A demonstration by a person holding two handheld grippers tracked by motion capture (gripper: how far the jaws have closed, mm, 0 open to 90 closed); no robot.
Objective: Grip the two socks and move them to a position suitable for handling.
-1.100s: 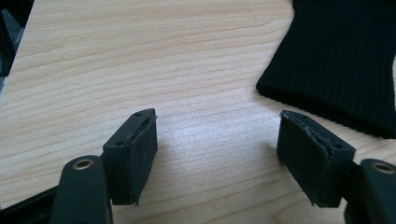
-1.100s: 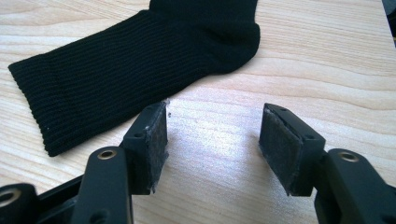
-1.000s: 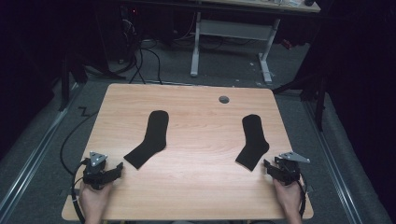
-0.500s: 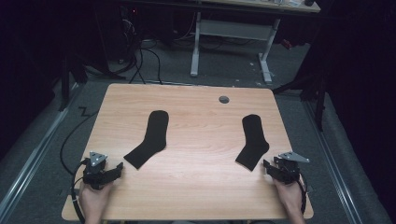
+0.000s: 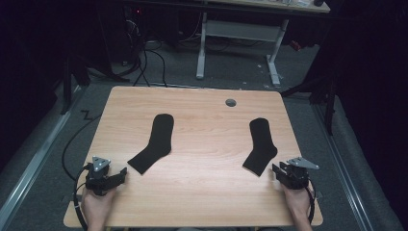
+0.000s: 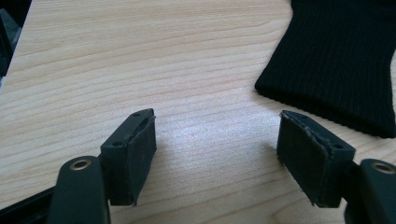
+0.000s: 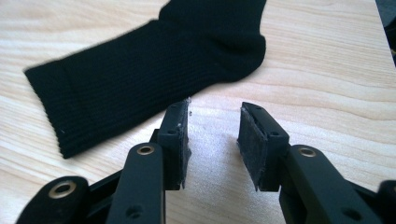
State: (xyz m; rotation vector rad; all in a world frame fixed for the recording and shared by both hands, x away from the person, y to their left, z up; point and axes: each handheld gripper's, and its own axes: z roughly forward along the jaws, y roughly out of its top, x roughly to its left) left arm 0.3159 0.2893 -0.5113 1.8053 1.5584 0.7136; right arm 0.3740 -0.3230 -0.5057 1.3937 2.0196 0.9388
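Note:
Two black socks lie flat on the wooden table (image 5: 202,192). The left sock (image 5: 155,142) stretches diagonally, its ribbed cuff (image 6: 341,60) just ahead and to the right of my left gripper (image 6: 217,149). That left gripper (image 5: 118,175) rests near the table's front left corner, open, with bare wood between its pads. The right sock (image 5: 261,144) lies near the right side; in the right gripper view the right sock (image 7: 154,70) spreads just beyond the jaws. My right gripper (image 7: 214,140) is open with a narrower gap and holds nothing. It sits at the front right (image 5: 279,171).
A round grey cable hole (image 5: 231,102) sits near the table's far edge. Beyond the table stand a white desk frame (image 5: 238,45) and loose cables (image 5: 144,57) on the dark floor. A hand (image 5: 96,207) holds each gripper at the front edge.

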